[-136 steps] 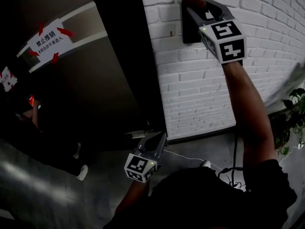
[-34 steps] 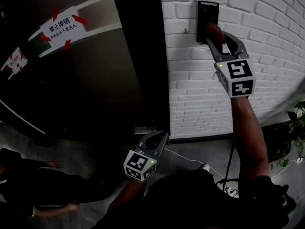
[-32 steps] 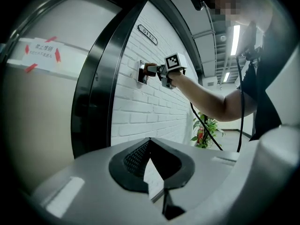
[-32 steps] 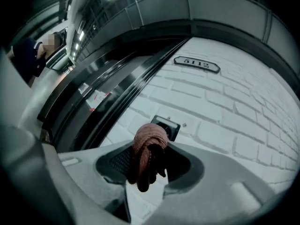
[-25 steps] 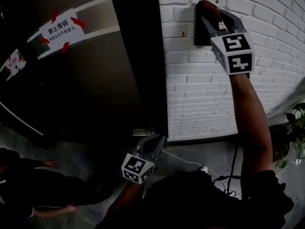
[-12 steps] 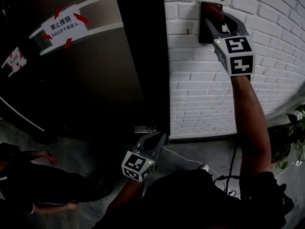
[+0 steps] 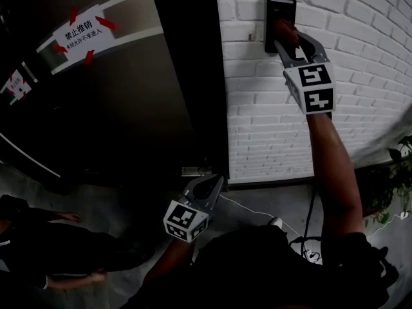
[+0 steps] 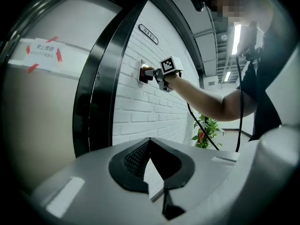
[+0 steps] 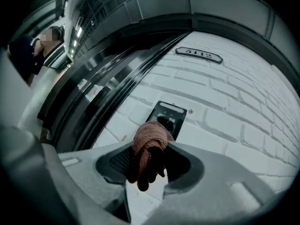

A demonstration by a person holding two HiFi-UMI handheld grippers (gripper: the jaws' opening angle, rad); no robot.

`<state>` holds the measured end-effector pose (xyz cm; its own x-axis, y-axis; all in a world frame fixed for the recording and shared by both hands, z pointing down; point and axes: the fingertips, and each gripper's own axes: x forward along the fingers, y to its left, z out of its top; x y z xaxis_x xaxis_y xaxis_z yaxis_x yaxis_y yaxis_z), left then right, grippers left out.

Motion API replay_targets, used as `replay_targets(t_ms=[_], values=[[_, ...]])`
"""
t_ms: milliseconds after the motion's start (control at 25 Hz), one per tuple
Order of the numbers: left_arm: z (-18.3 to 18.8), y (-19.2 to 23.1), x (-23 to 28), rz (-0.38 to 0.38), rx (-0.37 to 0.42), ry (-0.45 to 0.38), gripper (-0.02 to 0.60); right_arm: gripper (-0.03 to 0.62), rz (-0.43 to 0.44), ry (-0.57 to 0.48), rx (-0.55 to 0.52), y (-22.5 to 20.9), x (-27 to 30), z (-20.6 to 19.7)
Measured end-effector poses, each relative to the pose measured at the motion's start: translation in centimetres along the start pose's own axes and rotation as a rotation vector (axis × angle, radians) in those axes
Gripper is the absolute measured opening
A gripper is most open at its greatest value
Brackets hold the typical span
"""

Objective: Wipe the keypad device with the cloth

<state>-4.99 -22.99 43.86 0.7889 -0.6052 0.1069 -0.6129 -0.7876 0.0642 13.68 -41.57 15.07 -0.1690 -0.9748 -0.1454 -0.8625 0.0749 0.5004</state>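
Note:
A black keypad device [image 7: 279, 13] [image 9: 169, 114] is fixed to the white brick wall [image 7: 360, 82]. My right gripper [image 7: 288, 36] [image 9: 151, 146] is raised to it, shut on a bunched reddish cloth [image 9: 149, 142] [image 7: 284, 28] that presses on the keypad's lower half. The left gripper view shows the same contact from the side, cloth [image 8: 148, 72] against keypad [image 8: 142, 71]. My left gripper [image 7: 207, 188] [image 8: 151, 165] hangs low near the floor, shut with nothing between its jaws.
A dark door frame [image 7: 187, 76] stands left of the brick wall, with a taped paper notice [image 7: 76, 34] on the glass door beyond. A person [image 7: 58, 250] crouches at lower left. A cable [image 7: 248, 212] lies on the floor; a potted plant [image 7: 399, 166] is at right.
My right gripper has slid the cloth up and down the keypad; over the last half second it came down from the top to the lower half. The left gripper has stayed low.

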Motion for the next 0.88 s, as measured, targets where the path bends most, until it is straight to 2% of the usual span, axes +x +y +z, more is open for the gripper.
replay_targets(t_ms=[880], values=[[0.1,-0.1,-0.4,-0.01,0.004,-0.001,0.015,0.15,0.048,0.113,0.026,3.7,-1.0,-6.3]])
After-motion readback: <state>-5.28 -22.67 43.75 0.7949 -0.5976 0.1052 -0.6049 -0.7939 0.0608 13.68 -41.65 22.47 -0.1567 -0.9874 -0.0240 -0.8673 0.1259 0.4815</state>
